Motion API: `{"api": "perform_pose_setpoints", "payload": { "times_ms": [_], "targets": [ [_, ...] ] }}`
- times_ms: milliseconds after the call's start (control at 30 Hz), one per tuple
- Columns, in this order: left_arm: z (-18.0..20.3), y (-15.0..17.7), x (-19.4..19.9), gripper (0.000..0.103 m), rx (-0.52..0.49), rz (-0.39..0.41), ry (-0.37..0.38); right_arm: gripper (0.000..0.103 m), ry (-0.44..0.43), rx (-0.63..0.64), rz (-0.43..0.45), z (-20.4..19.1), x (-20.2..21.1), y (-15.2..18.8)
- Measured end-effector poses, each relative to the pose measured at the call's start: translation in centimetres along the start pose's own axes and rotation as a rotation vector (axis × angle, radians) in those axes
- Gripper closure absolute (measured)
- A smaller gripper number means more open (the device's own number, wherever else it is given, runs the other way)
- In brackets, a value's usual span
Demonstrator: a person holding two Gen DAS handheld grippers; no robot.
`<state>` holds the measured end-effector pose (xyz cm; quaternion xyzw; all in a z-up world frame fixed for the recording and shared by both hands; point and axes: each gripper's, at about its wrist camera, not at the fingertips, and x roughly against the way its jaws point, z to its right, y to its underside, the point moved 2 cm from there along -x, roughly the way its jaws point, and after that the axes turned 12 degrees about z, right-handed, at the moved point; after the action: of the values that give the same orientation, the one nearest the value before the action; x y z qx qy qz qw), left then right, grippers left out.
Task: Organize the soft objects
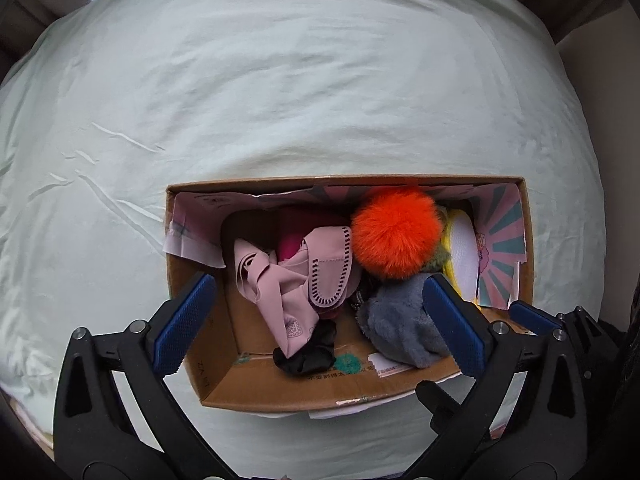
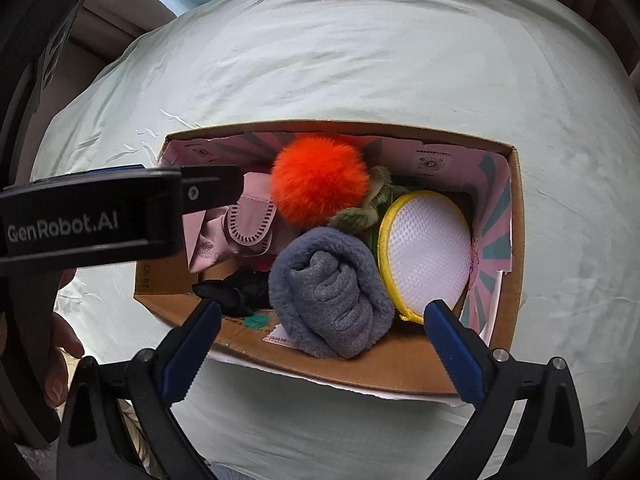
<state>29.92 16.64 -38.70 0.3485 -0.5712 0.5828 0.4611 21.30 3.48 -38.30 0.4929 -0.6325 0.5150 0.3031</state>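
Two pairs of tongs hang over one cardboard box [image 1: 400, 390] that sits on the bed [image 1: 280, 80], and both are spread wide with nothing between their blue pads. To my eye the sorting is at a pause between picks: the soft things are all in the box, the sheet around it is bare, and neither hand has chosen yet.

Going left to right in the box: a pink garment [image 1: 296, 280] draped over a black scrunchie [image 1: 306, 356], an orange pom-pom [image 1: 396, 232] at the back, a rolled grey fleece [image 1: 404, 328] at the front, then a yellow-rimmed mesh pouch [image 2: 428, 252] against the right wall.

The left tongs [image 1: 320, 320] straddle the pink garment and scrunchie, above them, not touching. The right tongs [image 2: 324, 348] frame the grey fleece, which lies just ahead between the tips. The likely next move is a straight drop and a firm squeeze on the fleece; it will squash, so a deep bite matters.
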Motion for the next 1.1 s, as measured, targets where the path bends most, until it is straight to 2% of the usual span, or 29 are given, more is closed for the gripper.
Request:
{"api": "perform_pose_setpoints", "payload": {
  "times_ms": [267, 333, 500, 800, 1100],
  "targets": [
    [0.0, 0.6, 4.0, 0.000, -0.002, 0.064, 0.008, 0.002, 0.021, 0.007, 0.058, -0.1, 3.9, 0.0],
    [0.0, 0.6, 6.0, 0.000, -0.001, 0.096, 0.012, 0.002, 0.002, 0.010, 0.071, -0.2, 5.4, -0.2],
    [0.6, 0.2, 11.7, 0.000, 0.002, 0.183, 0.023, 0.002, 0.042, 0.027, 0.183, -0.2, 10.6, -1.1],
    [4.3, 0.4, 24.1, 0.000, -0.024, 0.445, 0.041, 0.002, 0.120, 0.020, 0.459, 0.8, 23.8, -1.9],
    [8.4, 4.0, 36.0, 0.000, 0.032, 0.733, 0.032, 0.002, 0.182, 0.059, 0.699, 1.2, 35.6, -1.4]
  ]
}}
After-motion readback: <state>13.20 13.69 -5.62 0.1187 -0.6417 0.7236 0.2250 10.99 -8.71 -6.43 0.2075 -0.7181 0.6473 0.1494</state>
